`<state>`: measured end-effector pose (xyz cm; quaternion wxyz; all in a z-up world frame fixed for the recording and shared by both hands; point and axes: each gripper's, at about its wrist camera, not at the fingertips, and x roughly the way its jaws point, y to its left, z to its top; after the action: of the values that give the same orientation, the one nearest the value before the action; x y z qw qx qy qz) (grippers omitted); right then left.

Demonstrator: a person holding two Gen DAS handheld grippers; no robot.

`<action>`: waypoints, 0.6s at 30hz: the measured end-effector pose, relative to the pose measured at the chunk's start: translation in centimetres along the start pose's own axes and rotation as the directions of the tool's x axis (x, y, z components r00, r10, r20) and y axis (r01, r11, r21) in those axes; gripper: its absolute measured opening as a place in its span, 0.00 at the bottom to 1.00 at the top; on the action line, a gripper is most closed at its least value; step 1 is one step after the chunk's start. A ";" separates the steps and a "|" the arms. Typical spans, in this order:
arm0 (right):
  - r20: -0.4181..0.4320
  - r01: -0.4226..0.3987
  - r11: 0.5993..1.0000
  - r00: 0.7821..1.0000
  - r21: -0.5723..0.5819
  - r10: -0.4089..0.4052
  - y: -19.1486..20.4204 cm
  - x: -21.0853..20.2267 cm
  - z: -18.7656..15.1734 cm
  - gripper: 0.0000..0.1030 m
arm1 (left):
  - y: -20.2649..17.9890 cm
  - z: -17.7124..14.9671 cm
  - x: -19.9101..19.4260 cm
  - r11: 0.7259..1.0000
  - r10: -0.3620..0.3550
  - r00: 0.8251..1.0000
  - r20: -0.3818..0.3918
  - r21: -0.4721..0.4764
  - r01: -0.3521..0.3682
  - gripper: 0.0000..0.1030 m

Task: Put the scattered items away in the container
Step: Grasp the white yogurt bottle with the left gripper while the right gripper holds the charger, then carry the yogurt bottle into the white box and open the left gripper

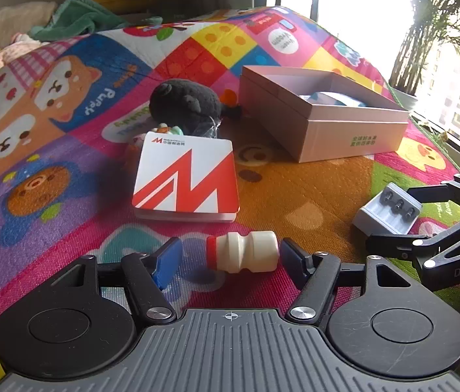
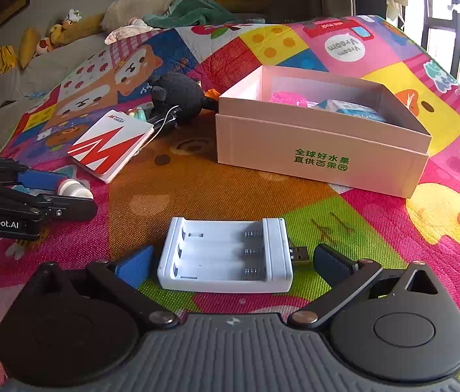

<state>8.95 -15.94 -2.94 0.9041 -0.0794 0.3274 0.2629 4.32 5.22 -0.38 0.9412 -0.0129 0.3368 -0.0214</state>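
Then, on patterned mat (image 2: pixel 197 189): one ribbed bottle (image 1: pixel 243 251) between spread left fingers (image 1: pixel 167 258); one white charger (image 2: pixel 226 254) between spread right fingers (image 2: pixel 135 266); one pink cardboard box (image 2: pixel 321 160); one black plush (image 1: pixel 187 101); one square card pack (image 1: pixel 185 179).

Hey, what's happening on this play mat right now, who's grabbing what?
A person is tidying loose items off a colourful play mat into an open pink cardboard box, which already holds a couple of packets. The left hand-held gripper is open around a small white drink bottle with a red cap lying on its side. The right hand-held gripper is open around a white battery charger. Neither is lifted yet. A red-and-white notepad and a black plush toy wait beside the box.
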 end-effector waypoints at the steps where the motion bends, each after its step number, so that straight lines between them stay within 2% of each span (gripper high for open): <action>1: -0.007 0.003 1.000 1.000 -0.003 -0.003 0.0 0.0 0.1 1.00 | 0.0 0.0 0.0 1.000 0.001 1.000 0.001 0.003 -0.001 0.64; 7: -0.029 0.007 1.000 1.000 0.005 -0.007 0.0 0.6 1.0 1.00 | -0.2 -0.1 -0.2 1.000 -0.013 1.000 0.008 0.029 0.013 0.46; 9: -0.028 0.011 1.000 1.000 0.005 -0.011 0.0 0.6 1.1 0.95 | -0.3 -0.1 -0.4 0.999 -0.036 0.999 0.003 0.031 0.036 0.46; 10: -0.023 0.013 1.000 1.000 -0.001 -0.013 0.1 0.4 1.1 0.88 | -0.4 -0.1 -0.5 0.998 -0.052 0.999 0.000 0.029 0.051 0.46; 18: 0.020 0.011 1.000 1.000 -0.016 -0.011 0.5 -3.7 0.0 0.88 | -2.5 -0.3 -3.1 0.989 -0.113 0.993 0.034 0.103 0.109 0.46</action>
<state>6.34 -17.09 -0.61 0.9080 -0.0860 0.3158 0.2613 1.63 2.91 1.47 0.9445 0.0156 0.3154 -0.0908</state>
